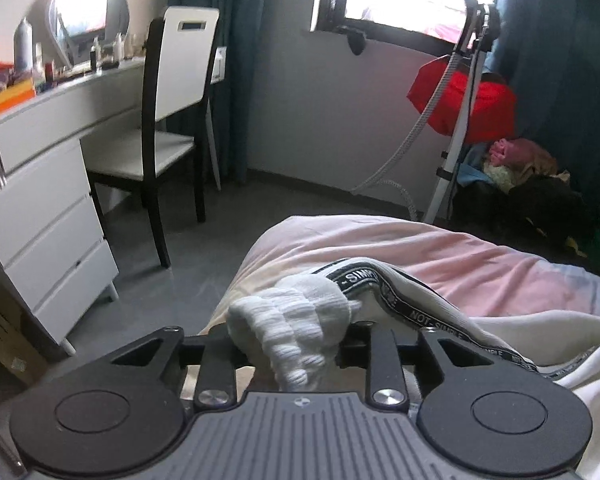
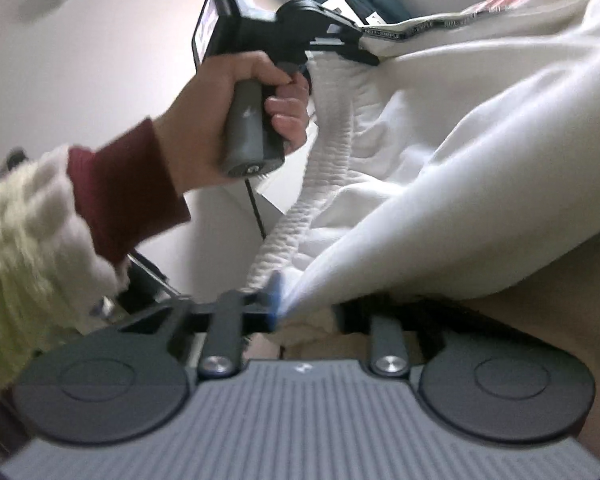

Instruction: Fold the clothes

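Garment [image 2: 480, 128]: white, with ribbed waistband [image 2: 332, 148] and black lettered tape [image 1: 384, 292]. Held up off pink bed [image 1: 440, 256], waistband stretched between both grippers; rest of cloth hanging and trailing to the right.

Left gripper [image 1: 296, 344]: clenched on bunched waistband end. Seen also from right wrist view, gripped by hand [image 2: 236, 92] at far end of band.

Right gripper [image 2: 288, 312]: clamped on near end of waistband, beside blue pad.

Progress, judged: no flat fold or stacked result visible. Garment lifted and spread by its top edge, consistent either with laying out for folding or with bringing one half over mid-fold. Remaining: flat, compact bundle on bed.
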The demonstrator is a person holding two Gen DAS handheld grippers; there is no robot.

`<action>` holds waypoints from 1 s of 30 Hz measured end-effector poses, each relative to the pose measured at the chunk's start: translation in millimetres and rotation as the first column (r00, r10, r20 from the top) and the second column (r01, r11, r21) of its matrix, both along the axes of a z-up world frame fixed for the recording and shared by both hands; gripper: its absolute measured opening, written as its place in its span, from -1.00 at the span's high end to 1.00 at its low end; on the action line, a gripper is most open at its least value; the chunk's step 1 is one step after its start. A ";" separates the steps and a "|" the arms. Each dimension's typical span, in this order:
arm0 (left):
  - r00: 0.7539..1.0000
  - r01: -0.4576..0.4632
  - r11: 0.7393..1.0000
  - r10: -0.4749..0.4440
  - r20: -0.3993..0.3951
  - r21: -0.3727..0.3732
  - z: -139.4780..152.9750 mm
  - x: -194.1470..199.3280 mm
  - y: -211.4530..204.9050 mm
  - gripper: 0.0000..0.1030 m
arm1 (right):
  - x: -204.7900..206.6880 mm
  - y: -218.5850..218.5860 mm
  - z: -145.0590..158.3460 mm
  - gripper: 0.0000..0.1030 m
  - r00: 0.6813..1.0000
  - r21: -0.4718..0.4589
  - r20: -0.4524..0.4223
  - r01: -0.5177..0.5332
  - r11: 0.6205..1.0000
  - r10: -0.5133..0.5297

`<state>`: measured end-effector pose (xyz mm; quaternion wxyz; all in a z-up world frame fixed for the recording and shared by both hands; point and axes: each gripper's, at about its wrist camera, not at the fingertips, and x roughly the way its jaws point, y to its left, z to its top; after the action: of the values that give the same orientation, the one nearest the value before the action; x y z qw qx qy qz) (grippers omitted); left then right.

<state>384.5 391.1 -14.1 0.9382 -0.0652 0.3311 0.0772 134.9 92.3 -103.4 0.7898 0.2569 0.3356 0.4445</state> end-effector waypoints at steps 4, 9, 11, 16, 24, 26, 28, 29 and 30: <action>1.000 -0.005 1.000 0.005 0.021 0.014 2.4 -15.2 -15.3 0.04 | -23.5 -26.2 12.0 -0.85 0.998 -0.022 0.066 -0.005 1.000 0.006; 0.997 -0.020 1.000 0.018 0.076 0.018 13.6 -49.9 -37.2 -0.26 | -44.1 -63.7 39.5 -0.83 0.983 -0.060 0.168 0.079 0.995 -0.068; 0.995 -0.024 1.000 0.022 0.096 0.019 17.1 -67.7 -48.7 -0.39 | -43.8 -78.0 47.9 -0.83 0.971 -0.102 0.201 0.152 0.983 -0.129; 0.991 -0.006 0.999 0.001 0.132 0.036 23.1 -109.8 -83.5 -0.73 | -72.8 -135.3 74.5 -0.83 0.914 -0.198 0.281 0.355 0.914 -0.294; 0.995 0.027 0.990 -0.040 0.093 0.139 13.1 -140.5 -162.9 -0.90 | -116.4 -212.2 93.1 -0.83 0.789 -0.226 0.272 0.609 0.761 -0.551; 0.996 0.006 0.985 -0.020 0.082 0.170 9.1 -138.6 -174.9 -0.92 | -129.3 -237.4 92.0 -0.83 0.753 -0.207 0.268 0.655 0.727 -0.601; 0.997 -0.040 0.979 0.026 0.073 0.201 4.4 -128.8 -170.7 -0.90 | -138.7 -256.5 87.0 -0.83 0.728 -0.192 0.271 0.682 0.706 -0.630; 0.996 -0.062 0.974 0.049 0.069 0.217 2.0 -123.8 -168.6 -0.90 | -135.5 -265.0 82.7 -0.83 0.720 -0.187 0.267 0.691 0.698 -0.640; 0.995 -0.085 0.969 0.072 0.065 0.232 -0.3 -118.9 -166.6 -0.89 | -132.1 -273.5 78.4 -0.83 0.713 -0.183 0.262 0.698 0.692 -0.650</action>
<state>265.6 224.6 -14.4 0.9444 0.0311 0.2904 0.1509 2.8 -181.2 -25.0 0.9514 0.2123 0.2027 0.0933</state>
